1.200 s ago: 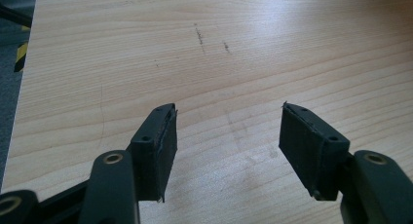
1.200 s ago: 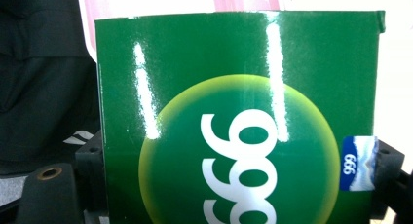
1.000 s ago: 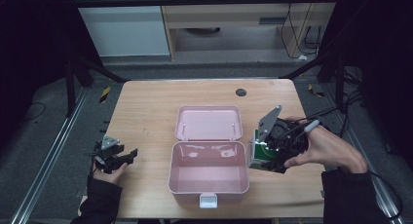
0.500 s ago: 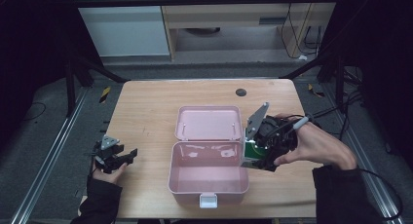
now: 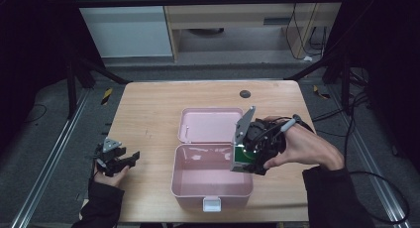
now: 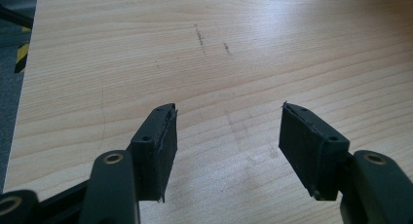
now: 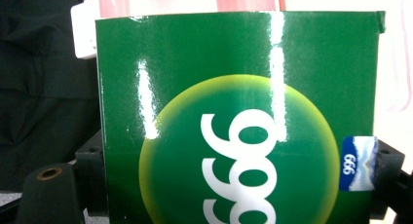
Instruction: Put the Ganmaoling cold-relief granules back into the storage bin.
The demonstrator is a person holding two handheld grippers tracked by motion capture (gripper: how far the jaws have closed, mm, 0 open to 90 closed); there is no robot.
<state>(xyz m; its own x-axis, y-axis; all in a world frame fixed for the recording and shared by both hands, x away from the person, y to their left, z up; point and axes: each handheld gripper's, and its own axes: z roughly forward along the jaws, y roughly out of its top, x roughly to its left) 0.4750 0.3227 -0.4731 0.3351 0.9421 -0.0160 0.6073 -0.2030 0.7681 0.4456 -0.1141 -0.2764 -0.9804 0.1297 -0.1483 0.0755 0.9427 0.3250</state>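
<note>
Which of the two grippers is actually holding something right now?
The right gripper, over the pink box, clamps a green carton. The left gripper is open over bare table.

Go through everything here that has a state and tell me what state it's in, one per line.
Pink box: open, lid laid back flat on the table.
Green carton: gripped, held at the box's right wall.
Right gripper: shut on the green carton.
Left gripper: open, nothing between its jaws.
</note>
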